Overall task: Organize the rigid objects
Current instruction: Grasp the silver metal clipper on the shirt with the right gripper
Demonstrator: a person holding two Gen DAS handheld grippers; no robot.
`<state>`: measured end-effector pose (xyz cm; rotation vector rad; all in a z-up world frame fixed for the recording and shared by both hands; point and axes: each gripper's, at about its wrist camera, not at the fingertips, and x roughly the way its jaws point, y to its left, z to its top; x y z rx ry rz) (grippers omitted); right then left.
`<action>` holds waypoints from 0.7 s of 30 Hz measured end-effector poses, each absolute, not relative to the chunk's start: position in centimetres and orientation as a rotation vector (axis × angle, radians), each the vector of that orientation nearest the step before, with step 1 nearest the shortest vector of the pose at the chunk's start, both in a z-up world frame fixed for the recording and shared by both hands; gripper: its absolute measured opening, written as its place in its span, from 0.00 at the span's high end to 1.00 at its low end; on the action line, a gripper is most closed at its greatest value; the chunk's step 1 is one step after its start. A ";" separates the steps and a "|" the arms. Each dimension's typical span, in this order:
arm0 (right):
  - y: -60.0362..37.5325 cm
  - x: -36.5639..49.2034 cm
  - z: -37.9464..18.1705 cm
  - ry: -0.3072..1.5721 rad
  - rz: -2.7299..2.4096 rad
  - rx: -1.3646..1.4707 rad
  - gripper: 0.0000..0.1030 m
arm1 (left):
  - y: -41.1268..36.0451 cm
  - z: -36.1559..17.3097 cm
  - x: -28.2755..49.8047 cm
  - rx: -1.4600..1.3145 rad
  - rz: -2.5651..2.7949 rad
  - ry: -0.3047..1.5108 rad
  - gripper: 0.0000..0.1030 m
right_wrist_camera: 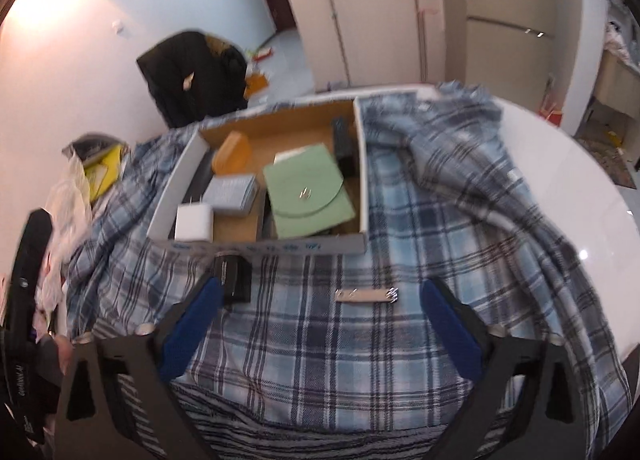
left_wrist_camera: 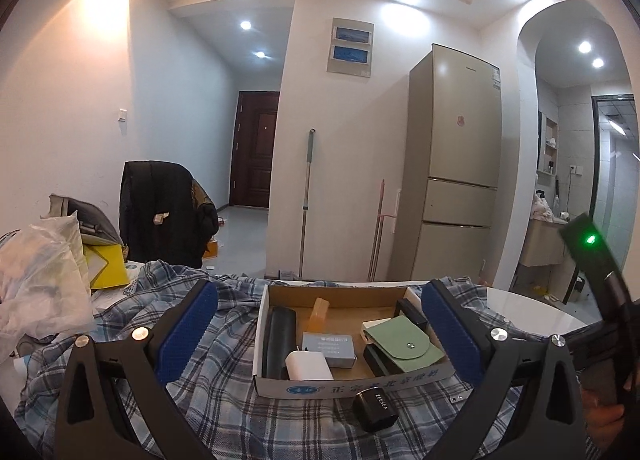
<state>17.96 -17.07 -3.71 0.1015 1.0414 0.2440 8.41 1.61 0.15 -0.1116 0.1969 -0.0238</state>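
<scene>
Both your grippers, left gripper [left_wrist_camera: 320, 334] and right gripper [right_wrist_camera: 320, 324], are spread wide and empty; shallow cardboard box [right_wrist_camera: 362, 164] holds the sorted items, so the small black ZEESEA box [left_wrist_camera: 375, 409] just outside its near edge and the flat metal clip [right_wrist_camera: 366, 295] on the plaid cloth [right_wrist_camera: 420, 220] look like the leftovers.

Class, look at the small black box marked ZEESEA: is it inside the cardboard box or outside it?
Outside. The black ZEESEA box lies on the plaid cloth just in front of the cardboard box's printed front wall, not among the items inside.
</scene>
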 end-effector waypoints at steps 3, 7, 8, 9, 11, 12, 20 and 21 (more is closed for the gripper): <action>-16.8 18.6 -5.1 1.083 0.236 0.079 0.26 | 1.9 0.1 8.2 -0.121 -0.022 0.191 0.00; -17.0 19.3 -7.1 1.138 0.207 0.082 0.31 | 1.8 0.0 8.3 -0.114 -0.017 0.193 0.00; -17.1 19.5 -7.6 1.148 0.191 0.079 0.34 | 1.7 0.0 8.3 -0.112 -0.015 0.193 0.00; -17.2 19.7 -7.9 1.154 0.178 0.074 0.34 | 1.6 0.0 8.3 -0.111 -0.014 0.192 0.00; -17.4 20.0 -8.4 1.153 0.151 0.072 0.34 | 1.6 0.0 8.3 -0.110 -0.017 0.191 0.00; -17.5 20.1 -8.5 1.157 0.149 0.072 0.34 | 1.6 0.0 8.2 -0.110 -0.016 0.189 0.00; -17.0 20.7 -9.6 1.174 0.120 0.020 0.43 | 1.8 0.0 8.2 -0.120 -0.017 0.193 0.00; -16.9 20.7 -9.6 1.172 0.115 0.016 0.43 | 1.8 -0.1 8.2 -0.120 -0.016 0.195 0.00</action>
